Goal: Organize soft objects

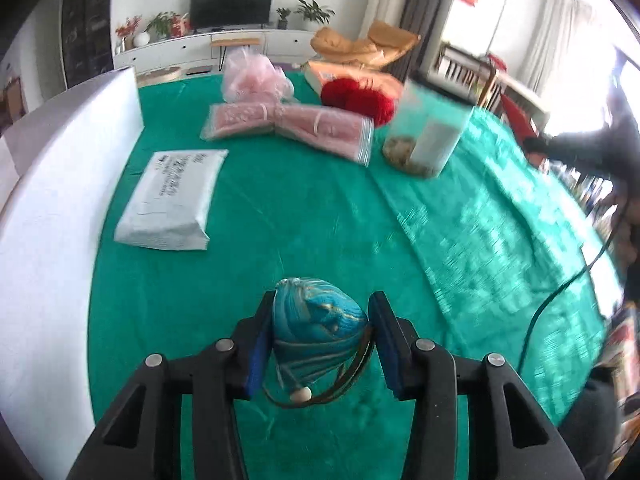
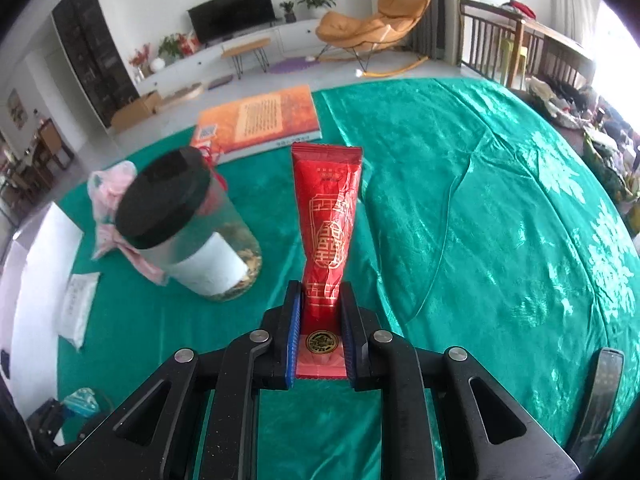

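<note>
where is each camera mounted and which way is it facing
Left wrist: rides the left gripper, angled down over the green tablecloth; black fingers squeeze a blue embroidered drawstring pouch.
Right wrist: rides the right gripper, angled down likewise; fingers clamp a red foil sachet.
Shared: clear jar with black lid, pink bagged bundle, flat white parcel, television.

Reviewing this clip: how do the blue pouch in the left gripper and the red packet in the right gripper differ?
The blue pouch is rounded and bulging, of striped fabric with a cord and bead; the red packet is flat, long, crinkled foil with gold print. The pouch fills the left gripper jaws, set fairly wide; the packet stands beyond the right gripper, pinched narrow at its lower end. Both are held above the green tablecloth.
</note>
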`<state>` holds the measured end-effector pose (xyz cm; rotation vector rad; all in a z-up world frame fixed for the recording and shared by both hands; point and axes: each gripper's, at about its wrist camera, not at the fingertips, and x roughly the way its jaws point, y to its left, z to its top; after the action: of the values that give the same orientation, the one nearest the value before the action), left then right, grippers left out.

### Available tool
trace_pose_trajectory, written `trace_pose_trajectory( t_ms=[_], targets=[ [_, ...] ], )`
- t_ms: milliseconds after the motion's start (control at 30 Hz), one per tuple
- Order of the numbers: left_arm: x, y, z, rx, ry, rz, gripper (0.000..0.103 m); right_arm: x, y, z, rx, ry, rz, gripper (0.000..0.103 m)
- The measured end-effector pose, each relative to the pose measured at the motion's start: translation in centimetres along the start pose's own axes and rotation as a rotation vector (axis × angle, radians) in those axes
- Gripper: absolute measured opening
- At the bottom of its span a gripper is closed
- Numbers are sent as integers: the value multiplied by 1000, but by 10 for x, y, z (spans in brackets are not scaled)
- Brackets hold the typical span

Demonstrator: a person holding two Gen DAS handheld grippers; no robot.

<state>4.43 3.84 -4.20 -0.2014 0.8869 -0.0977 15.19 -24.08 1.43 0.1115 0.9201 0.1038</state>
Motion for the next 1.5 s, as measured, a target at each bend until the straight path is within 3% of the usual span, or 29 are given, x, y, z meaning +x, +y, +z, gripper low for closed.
trace_pose_trajectory(
  t_ms=[100, 233, 400, 533, 567, 600, 633, 667, 700, 733, 800, 933, 1100, 1167, 1233, 1333, 1500],
  targets=[
    [-45, 11, 12, -32, -64, -32, 45, -37, 27, 1, -27, -46, 65, 19],
    [-110, 45, 25, -58, -163, 31, 46, -79, 91, 6, -119, -88, 188, 19],
    [-171, 116, 19, -89, -200, 246, 46, -114, 204, -6, -243, -69, 442, 20],
    [-197, 183, -8, -182, -164, 430, 48, -122, 302, -36, -338, 10, 659, 20],
    [-198, 198, -16, -219, -149, 474, 53, -120, 324, -46, -357, 38, 705, 20],
    [-197, 215, -24, -265, -127, 527, 67, -116, 343, -57, -376, 63, 733, 20],
    [-196, 227, -32, -305, -109, 563, 76, -110, 362, -69, -401, 90, 755, 23],
    [-194, 238, -39, -345, -100, 588, 87, -102, 379, -81, -428, 123, 765, 34],
    [-193, 247, -45, -386, -102, 602, 87, -95, 389, -91, -448, 157, 771, 62],
    [-193, 252, -49, -416, -105, 605, 87, -86, 396, -100, -465, 190, 766, 73],
    [-189, 253, -51, -450, -119, 590, 87, -77, 390, -113, -491, 170, 712, 74],
    [-176, 224, -36, -412, -176, 472, 88, -58, 339, -123, -519, 45, 500, 76],
    [-136, 135, -2, -265, -199, 249, 88, -13, 237, -130, -459, -25, 159, 76],
    [-109, 85, 5, -163, -187, 170, 98, 7, 193, -135, -438, -25, -2, 76],
    [-79, 42, 7, -60, -140, 123, 101, 21, 153, -135, -388, -16, -102, 76],
    [-27, -13, 11, 77, -70, 66, 101, 30, 106, -123, -281, -13, -167, 76],
    [48, -52, 17, 197, 16, 103, 101, 42, 65, -109, -129, -32, -198, 76]
  ],
)
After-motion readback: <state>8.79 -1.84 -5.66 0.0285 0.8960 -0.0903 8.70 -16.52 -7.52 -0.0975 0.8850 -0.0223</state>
